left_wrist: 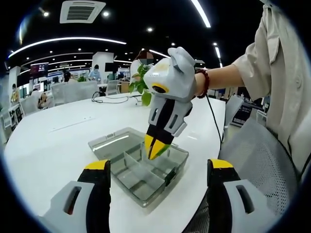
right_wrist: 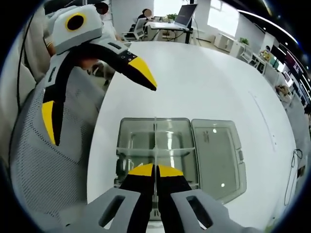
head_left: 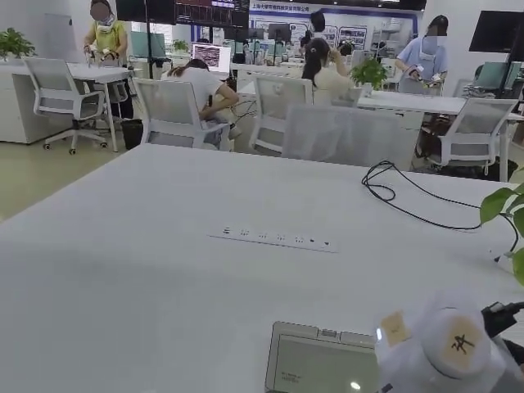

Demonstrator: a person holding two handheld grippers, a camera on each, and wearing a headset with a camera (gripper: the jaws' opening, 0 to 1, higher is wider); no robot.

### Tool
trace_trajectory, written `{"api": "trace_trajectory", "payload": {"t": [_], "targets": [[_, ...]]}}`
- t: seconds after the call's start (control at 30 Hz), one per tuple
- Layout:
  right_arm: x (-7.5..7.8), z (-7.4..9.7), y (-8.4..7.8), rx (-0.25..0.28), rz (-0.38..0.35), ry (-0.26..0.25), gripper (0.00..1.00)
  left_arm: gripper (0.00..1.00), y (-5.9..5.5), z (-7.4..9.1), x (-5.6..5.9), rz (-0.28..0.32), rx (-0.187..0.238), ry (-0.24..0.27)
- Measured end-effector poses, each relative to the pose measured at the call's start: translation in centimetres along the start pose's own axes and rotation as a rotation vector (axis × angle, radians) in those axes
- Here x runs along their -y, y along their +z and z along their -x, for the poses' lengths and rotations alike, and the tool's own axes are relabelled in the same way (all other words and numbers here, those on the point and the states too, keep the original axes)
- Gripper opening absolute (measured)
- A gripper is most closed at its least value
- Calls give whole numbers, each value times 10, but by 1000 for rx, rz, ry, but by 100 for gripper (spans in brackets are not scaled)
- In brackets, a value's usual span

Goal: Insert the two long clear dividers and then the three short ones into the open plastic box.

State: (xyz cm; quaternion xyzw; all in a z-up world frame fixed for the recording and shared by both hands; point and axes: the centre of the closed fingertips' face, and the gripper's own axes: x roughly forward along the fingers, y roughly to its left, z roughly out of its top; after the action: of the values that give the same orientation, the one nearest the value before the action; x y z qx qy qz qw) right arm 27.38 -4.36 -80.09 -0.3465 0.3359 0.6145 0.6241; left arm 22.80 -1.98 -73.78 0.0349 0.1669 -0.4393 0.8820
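White workbench (right_wrist: 194, 73) bears the box (right_wrist: 146, 119); right tongs (right_wrist: 155, 169) pinch a divider (right_wrist: 155, 138).

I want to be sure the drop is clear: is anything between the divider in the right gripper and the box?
Nothing visible. The right gripper holds the divider right over the open box; the lid lies aside and the left gripper is off to one side.
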Motion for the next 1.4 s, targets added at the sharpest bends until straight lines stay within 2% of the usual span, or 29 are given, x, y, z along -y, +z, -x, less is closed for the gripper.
{"api": "trace_trajectory", "payload": {"t": [0.3,0.5,0.73,1.1,1.4], "targets": [[-1,-18,-10,-105,27,12,2,83,1,0,0,-1,-1,-1],[-1,-26,-16,-151,36,29,2,83,1,0,0,-2,-1,0],[-2,-26,-17,-191,58,31,2,84,1,0,1,-5,-2,-1],[-1,-27,-18,-180,57,18,3,86,1,0,1,-6,-3,1],[-6,-24,-12,-131,60,20,15,89,2,0,-1,-4,-2,11]]}}
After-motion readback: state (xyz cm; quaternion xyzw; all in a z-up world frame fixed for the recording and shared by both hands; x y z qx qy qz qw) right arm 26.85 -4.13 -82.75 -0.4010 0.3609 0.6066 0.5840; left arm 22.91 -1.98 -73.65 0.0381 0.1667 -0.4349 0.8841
